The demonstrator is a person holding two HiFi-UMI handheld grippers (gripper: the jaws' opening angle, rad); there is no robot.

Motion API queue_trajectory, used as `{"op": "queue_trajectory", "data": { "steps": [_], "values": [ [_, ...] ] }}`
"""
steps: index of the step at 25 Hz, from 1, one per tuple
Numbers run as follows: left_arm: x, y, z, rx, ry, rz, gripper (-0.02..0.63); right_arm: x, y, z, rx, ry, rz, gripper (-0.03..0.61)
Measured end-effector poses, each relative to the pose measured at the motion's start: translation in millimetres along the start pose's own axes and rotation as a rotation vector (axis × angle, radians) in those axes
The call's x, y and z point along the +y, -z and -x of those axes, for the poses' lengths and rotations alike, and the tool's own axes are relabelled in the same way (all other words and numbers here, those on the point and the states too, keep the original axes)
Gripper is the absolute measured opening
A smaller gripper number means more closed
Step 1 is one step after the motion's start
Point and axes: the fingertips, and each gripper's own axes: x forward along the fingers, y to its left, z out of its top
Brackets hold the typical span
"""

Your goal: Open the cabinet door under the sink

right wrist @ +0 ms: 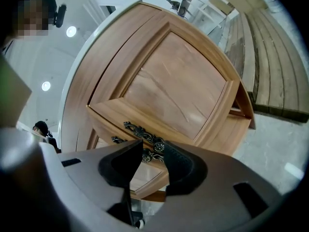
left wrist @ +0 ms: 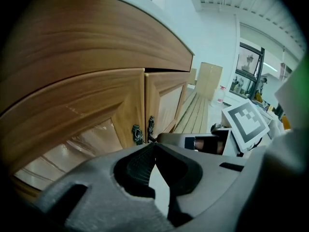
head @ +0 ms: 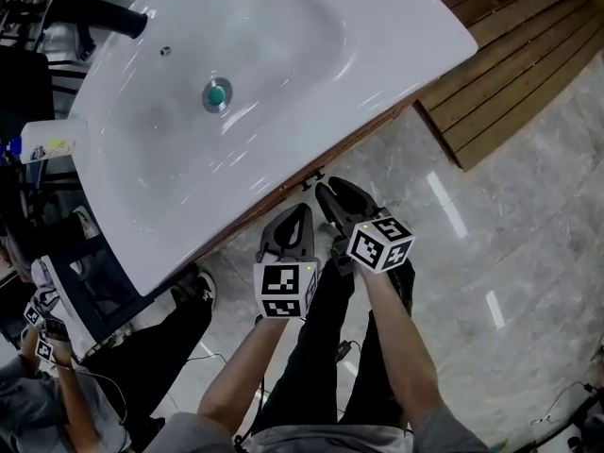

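Right gripper (right wrist: pixel 152 148): jaws apart, nothing between them. The tips are just short of the handles (right wrist: pixel 145 135), and no contact can be seen. Left gripper (left wrist: pixel 153 145): jaws together, empty, just beside the right one. Beyond, the doors (left wrist: pixel 91 115) under the sink (head: pixel 396 36) both look shut, their edges meeting at the centre seam. Judgement: approach only, nothing opened. Still to do: clamp a handle, pull its door outward.
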Motion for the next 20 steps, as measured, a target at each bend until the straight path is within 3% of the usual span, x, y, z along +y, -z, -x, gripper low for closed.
{"op": "queue_trajectory", "data": {
  "steps": [7,20],
  "values": [
    [1.4,6.0,-7.8,0.019,0.026,-0.024,0.008,-14.4,-1.7,-14.1,-0.047,0.029,-0.026,0.121],
    [4.3,16.0,-14.5,0.041,0.078,-0.035,0.008,-14.5,-0.6,-21.3,-0.13,-0.041,-0.085,0.089]
  ]
}}
